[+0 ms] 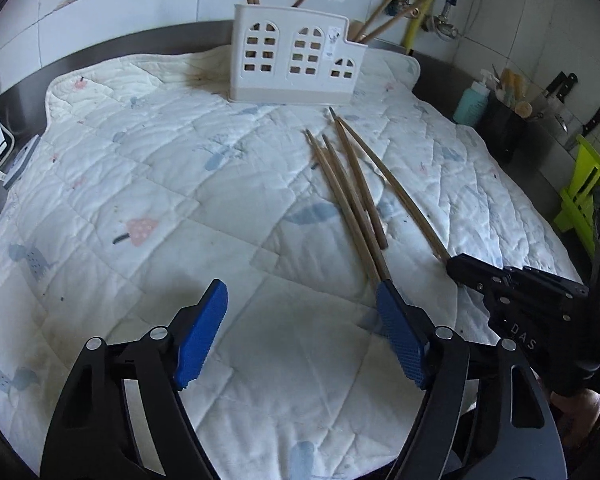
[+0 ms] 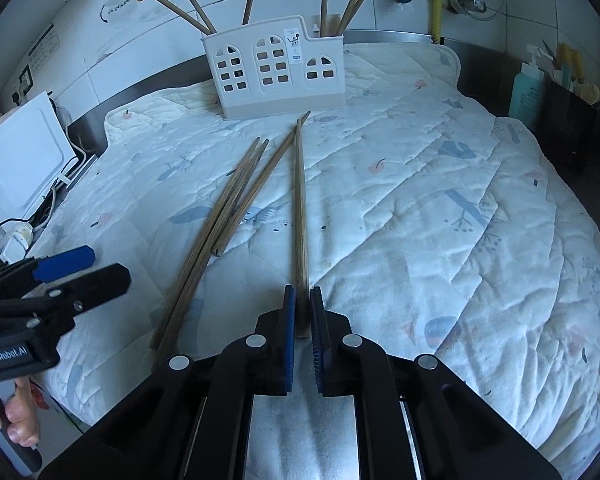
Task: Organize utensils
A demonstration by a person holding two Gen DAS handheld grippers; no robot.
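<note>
Right gripper [image 2: 302,308]: jaws pinched on the near end of one chopstick [image 2: 300,208]; seen at the right edge of the left wrist view [image 1: 460,268], clamped on that stick's end.
Held chopstick: lay along the quilt [image 2: 440,208], pointed toward the holder [image 2: 274,66], far tip just short of its base.
Left gripper [image 1: 300,320]: jaws spread wide, nothing between them; right blue pad [image 1: 400,344] beside the near ends of the loose sticks, contact not clear. Seen at the left edge of the right wrist view [image 2: 80,268].
Loose chopsticks [image 1: 348,196]: four in a fanned bundle on the quilt, just left of the held one, tips toward the holder.
Holder: white, window cut-outs, upright at the far edge of the quilt; several chopsticks [image 2: 196,12] stood in its compartments, leaning outward.
Quilt: white, printed, spread over the counter [image 1: 24,92].
Counter, right side: teal bottle [image 1: 472,102], dark caddy [image 1: 504,124], knives [image 1: 560,88] against the tiled wall.
Counter, left side: white appliance [image 2: 20,160] with cables.
Person: fingers [image 2: 18,424] on the left gripper's handle, bottom left of the right wrist view.
</note>
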